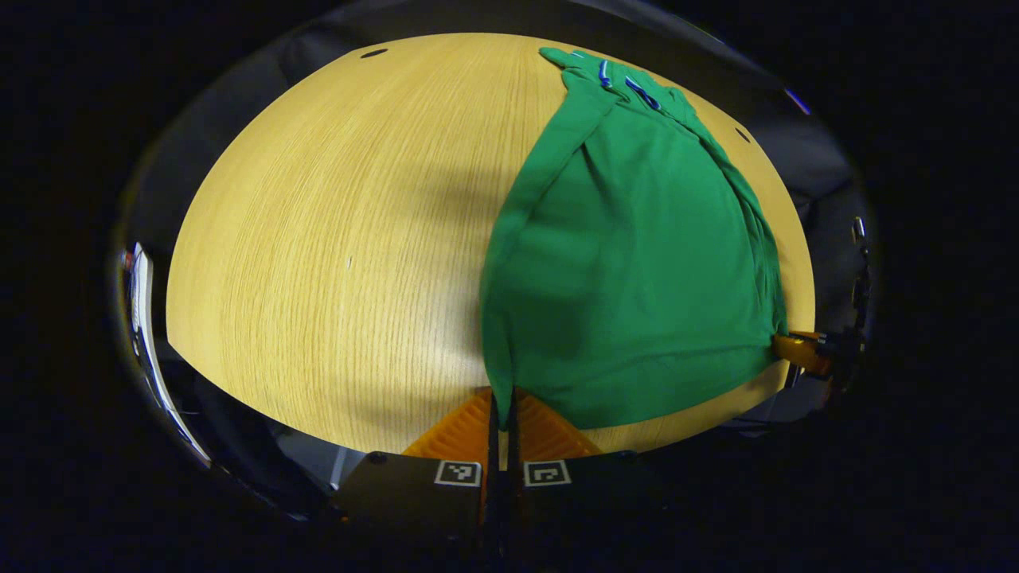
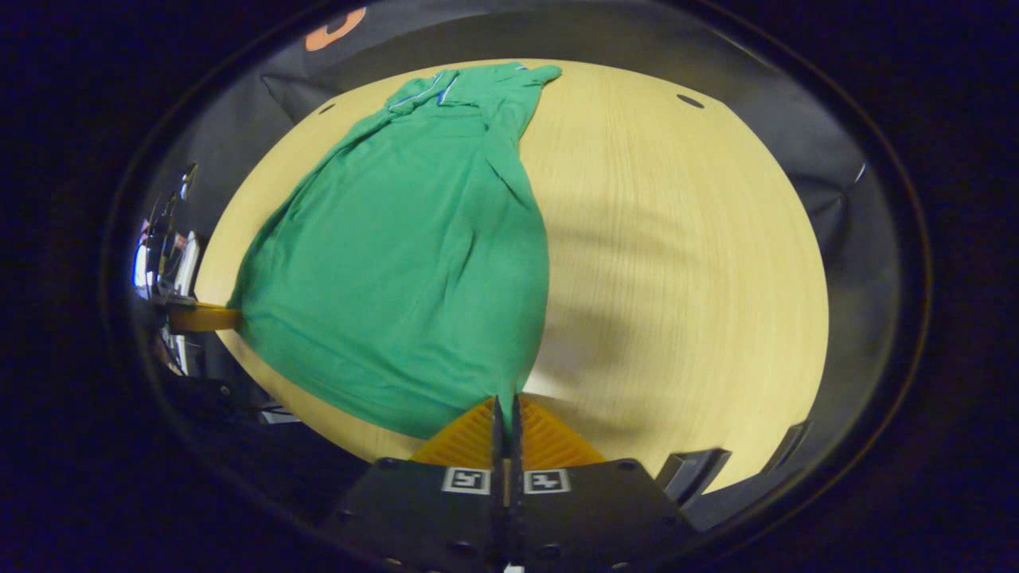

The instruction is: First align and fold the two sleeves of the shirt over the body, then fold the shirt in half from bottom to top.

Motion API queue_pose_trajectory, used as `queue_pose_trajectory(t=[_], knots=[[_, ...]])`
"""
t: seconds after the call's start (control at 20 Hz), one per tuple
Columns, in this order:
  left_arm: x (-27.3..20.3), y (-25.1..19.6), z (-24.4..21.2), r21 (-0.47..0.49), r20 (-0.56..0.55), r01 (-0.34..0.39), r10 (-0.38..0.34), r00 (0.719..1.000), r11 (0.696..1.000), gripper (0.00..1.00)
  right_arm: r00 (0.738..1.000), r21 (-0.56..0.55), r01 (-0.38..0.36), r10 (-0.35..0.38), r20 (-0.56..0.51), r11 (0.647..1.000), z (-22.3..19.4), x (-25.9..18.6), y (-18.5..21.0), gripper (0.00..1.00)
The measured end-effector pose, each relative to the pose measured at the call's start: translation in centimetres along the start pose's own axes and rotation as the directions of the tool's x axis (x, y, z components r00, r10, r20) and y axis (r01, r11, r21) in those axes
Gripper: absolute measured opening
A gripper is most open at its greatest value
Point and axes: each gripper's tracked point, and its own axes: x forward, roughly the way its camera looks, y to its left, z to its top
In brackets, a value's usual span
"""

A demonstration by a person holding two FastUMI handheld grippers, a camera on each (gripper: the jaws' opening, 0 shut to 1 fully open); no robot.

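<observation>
In the left gripper view, the left gripper (image 1: pixel 502 402) sits at the near edge of the counter (image 1: pixel 318 239) with its two fingers pressed together on one bottom corner of the green shirt (image 1: pixel 629 270). The cloth runs into the narrow slit between the fingers, so the pinched corner itself is hidden. From there the shirt spreads away to the right and forward, its hem stretched across to the right gripper (image 1: pixel 800 350), which shows small at the far right edge of that view, clamped on the other bottom corner.

In the right gripper view, the right gripper (image 2: pixel 505 414) is likewise closed on the shirt (image 2: pixel 398 263), the fabric disappearing between its fingers. The hem sweeps left from it to the left gripper (image 2: pixel 208 317), seen at the counter's (image 2: pixel 677 255) left edge, gripping the opposite corner. What holds that gripper is too dark and crowded to make out.

Farther off, the body of the shirt narrows toward the collar (image 2: pixel 434 86) at the far side of the counter. Long folds run down both sides of the body, and a sleeve (image 2: pixel 521 99) lies bunched beside the collar. Whether the sleeves lie neatly aligned over the body is hard to tell.
</observation>
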Motion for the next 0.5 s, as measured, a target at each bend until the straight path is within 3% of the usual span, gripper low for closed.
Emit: queue_pose_trajectory(t=[0.15, 0.5], knots=[[-0.2, -1.0, -0.7, -0.106, -0.029, 0.081, -0.085, 0.996, 0.991, 0.04, 1.0, 0.075, -0.025, 0.026, -0.007, 0.997, -0.2, 0.0, -0.1, 0.0], [-4.5, -2.8, 0.2, -0.053, 0.009, 0.147, -0.147, 0.989, 0.988, 0.03, 0.997, 0.092, -0.067, 0.064, 0.036, 0.994, 0.7, -2.6, 0.3, 0.0]])
